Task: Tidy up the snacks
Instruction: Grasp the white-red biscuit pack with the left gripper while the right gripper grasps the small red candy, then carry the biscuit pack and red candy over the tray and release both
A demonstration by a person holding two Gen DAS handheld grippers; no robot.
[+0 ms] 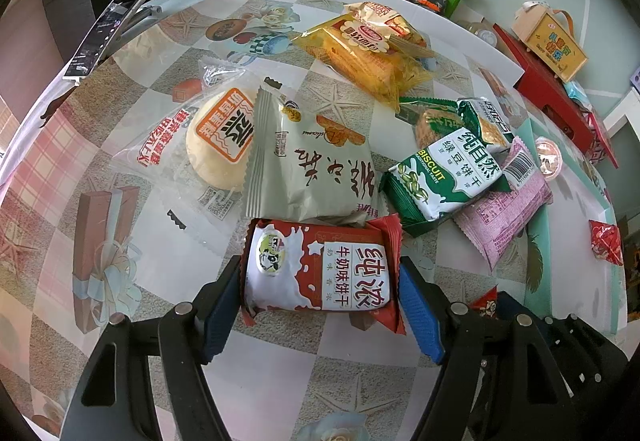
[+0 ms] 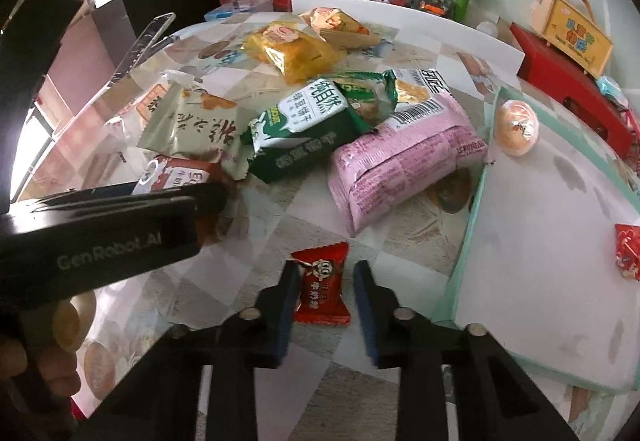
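Note:
My left gripper [image 1: 320, 281] has its blue pads on both ends of a red-and-white milk biscuit pack [image 1: 320, 267], which also shows in the right wrist view [image 2: 176, 171]. My right gripper [image 2: 326, 291] stands open around a small red candy [image 2: 322, 289] on the table; a gap shows beside the right pad. Other snacks lie in a heap: a grey-green pack [image 1: 312, 169], a green biscuit pack [image 1: 444, 177], a pink pack [image 2: 400, 161], a yellow cake pack [image 1: 368, 57] and a round bun in clear wrap [image 1: 216, 137].
A white tray with a mint rim [image 2: 464, 253] lies at the right, holding a jelly cup [image 2: 516, 127] and a red candy [image 2: 628, 251]. A phone on a stand [image 1: 112, 25] is at the far left. Red boxes [image 2: 568, 89] and clutter sit beyond the table.

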